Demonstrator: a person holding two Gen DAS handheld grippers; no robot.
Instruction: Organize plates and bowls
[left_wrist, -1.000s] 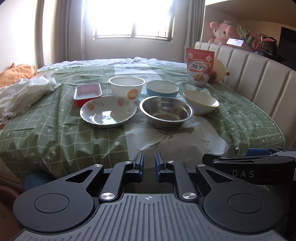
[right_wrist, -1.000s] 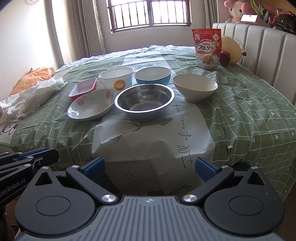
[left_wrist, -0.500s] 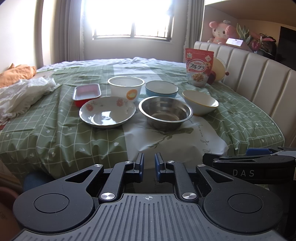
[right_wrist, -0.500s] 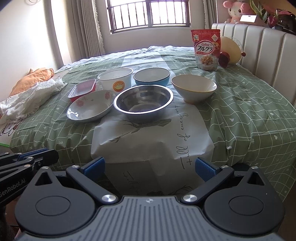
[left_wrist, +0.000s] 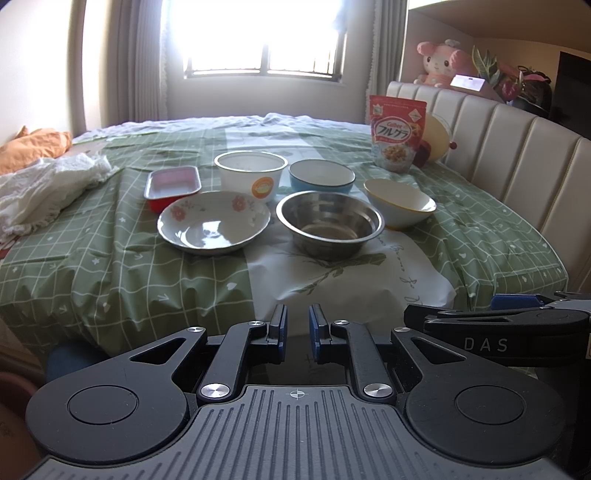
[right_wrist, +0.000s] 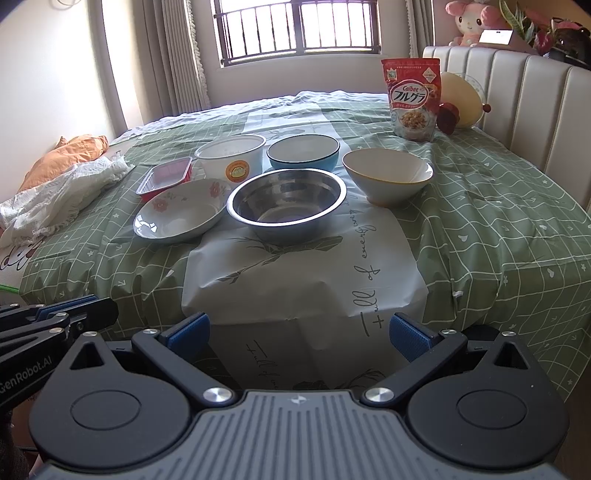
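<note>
Green checked cloth (right_wrist: 498, 229) over the bed, white printed panel (right_wrist: 295, 273) down its middle. On it, two rows of dishes, same layout as a second ago, every piece in the same place relative to its neighbours. Only slight drift of the whole scene in both views since then, dishes sitting a touch higher and further off in the right wrist view.

Largest first: steel bowl (right_wrist: 287, 201) at front centre, rim just beside the floral plate (right_wrist: 181, 216) on its left. Cream bowl (right_wrist: 387, 176) to its right, standing apart. Behind, white tub (right_wrist: 231, 157) with an orange sticker, and blue bowl (right_wrist: 303, 151) next to it. Red tray (right_wrist: 165, 178) at the far left, close behind the plate. All upright and separate, nothing stacked yet.

Cereal bag (right_wrist: 414, 99) upright far back right, near the headboard (right_wrist: 535, 110).

Left gripper (left_wrist: 296, 334) held low at the near edge of the bed, well short of the dishes; blue pads almost together with a narrow gap, nothing between them, same as before. Right gripper (right_wrist: 298, 332) likewise low and short of the dishes, spread wide, holding nothing, unchanged.
</note>
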